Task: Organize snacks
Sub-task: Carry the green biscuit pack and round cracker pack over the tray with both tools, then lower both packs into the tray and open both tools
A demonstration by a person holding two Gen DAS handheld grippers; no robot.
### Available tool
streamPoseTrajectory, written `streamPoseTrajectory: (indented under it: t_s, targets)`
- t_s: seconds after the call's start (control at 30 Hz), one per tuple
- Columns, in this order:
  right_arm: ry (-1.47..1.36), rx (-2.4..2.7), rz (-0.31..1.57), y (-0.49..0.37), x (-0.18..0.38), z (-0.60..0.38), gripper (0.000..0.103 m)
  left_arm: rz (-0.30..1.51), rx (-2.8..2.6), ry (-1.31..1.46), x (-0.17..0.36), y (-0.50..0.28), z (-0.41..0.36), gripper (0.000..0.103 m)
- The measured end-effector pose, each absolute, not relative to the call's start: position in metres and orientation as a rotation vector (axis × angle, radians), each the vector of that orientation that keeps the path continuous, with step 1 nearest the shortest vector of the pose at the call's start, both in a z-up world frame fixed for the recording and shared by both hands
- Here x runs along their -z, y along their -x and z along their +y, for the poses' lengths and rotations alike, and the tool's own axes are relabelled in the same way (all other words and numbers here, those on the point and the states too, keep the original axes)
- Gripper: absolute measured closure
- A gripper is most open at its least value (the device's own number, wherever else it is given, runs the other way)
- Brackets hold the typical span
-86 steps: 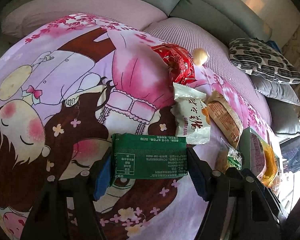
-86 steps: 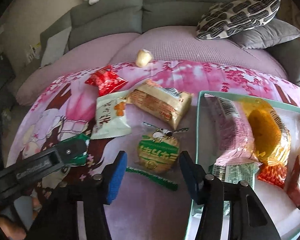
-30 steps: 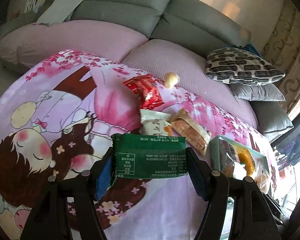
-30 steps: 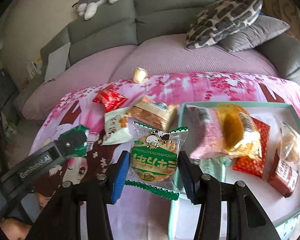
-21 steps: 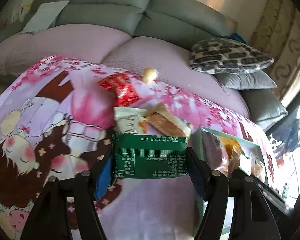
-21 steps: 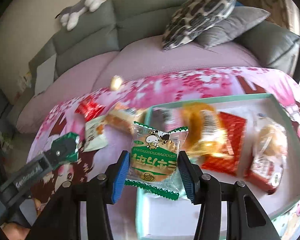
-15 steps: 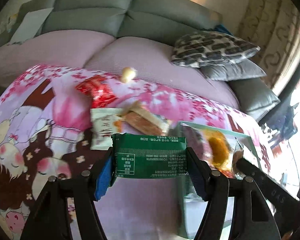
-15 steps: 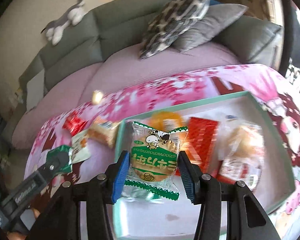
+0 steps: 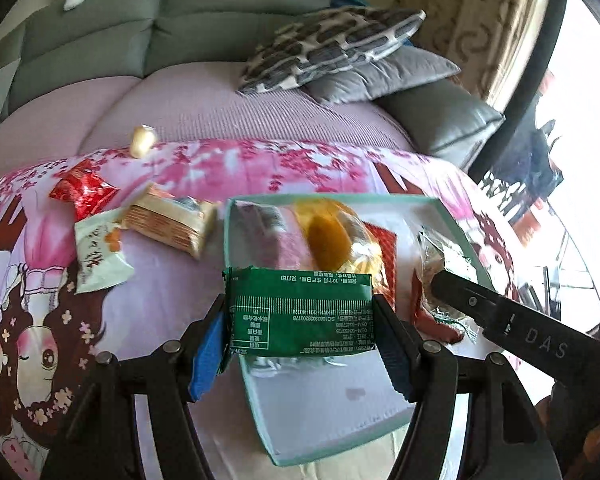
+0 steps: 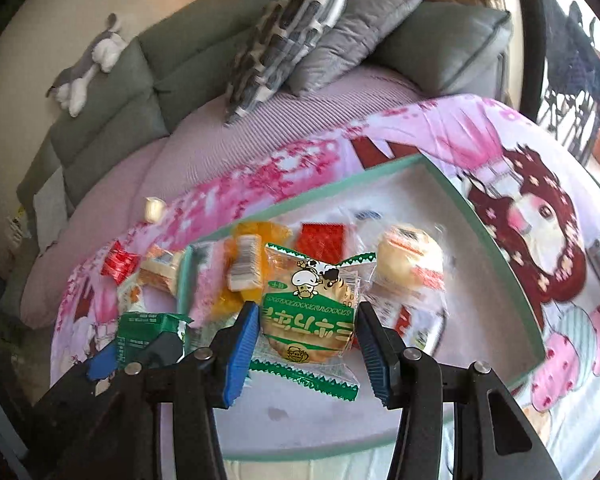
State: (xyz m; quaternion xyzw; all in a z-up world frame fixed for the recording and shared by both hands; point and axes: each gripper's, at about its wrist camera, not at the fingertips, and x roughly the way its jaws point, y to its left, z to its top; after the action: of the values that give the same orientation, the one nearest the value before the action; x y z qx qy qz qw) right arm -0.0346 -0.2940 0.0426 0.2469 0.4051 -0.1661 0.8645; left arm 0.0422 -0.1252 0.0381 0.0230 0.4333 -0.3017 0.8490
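Observation:
My left gripper (image 9: 300,320) is shut on a dark green snack packet (image 9: 300,310), held above the near left part of the mint-rimmed box (image 9: 332,446). In the right wrist view my right gripper (image 10: 306,334) is shut on a clear packet with a round biscuit and green print (image 10: 308,312), over the box (image 10: 496,240). The green packet (image 10: 146,334) and the left gripper show at lower left there. In the box lie a pink packet (image 9: 268,236), an orange pastry (image 9: 328,236), a red packet (image 10: 322,238) and a round bun (image 10: 410,258).
On the pink cartoon blanket (image 9: 160,300) left of the box lie a red wrapper (image 9: 84,192), a white packet (image 9: 96,248), a tan wafer pack (image 9: 170,220) and a small pale sweet (image 9: 142,141). Grey sofa cushions and a patterned pillow (image 9: 328,46) stand behind.
Both grippers have carried their packets to the right, from over the blanket to over the box. Both views have rolled. The grips have not changed.

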Motion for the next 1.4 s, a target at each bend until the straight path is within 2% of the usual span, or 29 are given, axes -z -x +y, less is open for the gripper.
streamPoseTrajectory:
  t_s: [1.07,1.27,1.4]
  targets:
    - [-0.547,0.286,0.929,0.035,-0.024,-0.295,0.050,1.003,0.762,-0.256,-0.003,-0.001,-0.179,0.033]
    - [-0.551,0.288,0.931,0.035,-0.023,-0.296,0.049,1.014,0.760,-0.243,-0.002,-0.005,-0.179,0.029]
    - [-0.549,0.281,0.927,0.035,-0.024,-0.295,0.047,1.009,0.754,-0.236,-0.003,-0.006,-0.177,0.023]
